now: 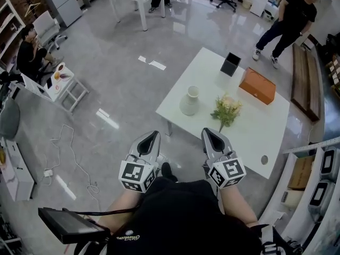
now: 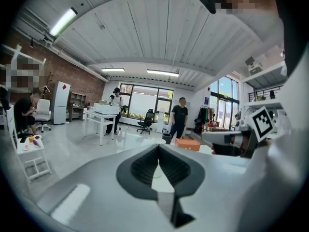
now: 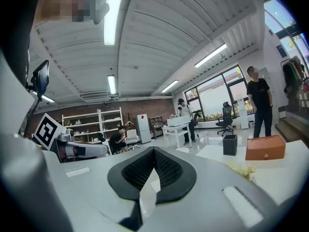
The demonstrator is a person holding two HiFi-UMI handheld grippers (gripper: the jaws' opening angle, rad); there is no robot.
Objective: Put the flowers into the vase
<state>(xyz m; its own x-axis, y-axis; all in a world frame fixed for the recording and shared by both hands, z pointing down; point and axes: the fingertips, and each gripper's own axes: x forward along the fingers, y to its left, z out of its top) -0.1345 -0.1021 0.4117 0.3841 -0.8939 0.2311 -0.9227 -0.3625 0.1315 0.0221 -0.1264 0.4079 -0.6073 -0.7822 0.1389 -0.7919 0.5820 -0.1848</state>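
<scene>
A white vase stands near the left edge of a white table. A small bunch of pale flowers with green leaves lies to its right on the table. My left gripper and right gripper are held side by side in front of the table, short of its near edge. Both have their jaws closed together with nothing between them. In the right gripper view the flowers peek over the jaw housing. The left gripper shows at that view's left.
An orange box and a black container sit at the table's far side. A person stands beyond the table, and another sits at far left by a small side table. Cables lie on the floor.
</scene>
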